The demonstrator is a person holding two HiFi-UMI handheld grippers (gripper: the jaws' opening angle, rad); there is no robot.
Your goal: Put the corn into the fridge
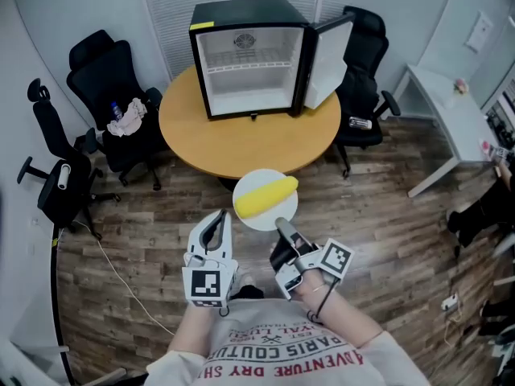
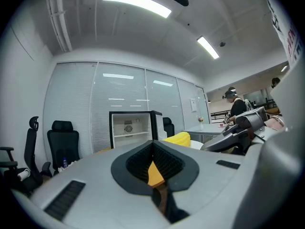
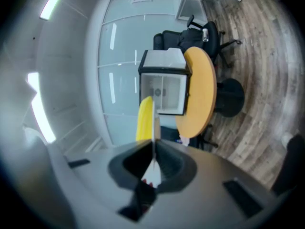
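Right hand-held gripper (image 1: 282, 226) pinches plate (image 1: 251, 220) rim, corn (image 1: 269, 195) aboard.

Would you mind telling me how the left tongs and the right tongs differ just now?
The right tongs are shut on the rim of the white plate, which carries the corn; the left tongs are shut on nothing. The right tongs are rolled sideways; the left tongs sit level. Both point toward the open fridge.
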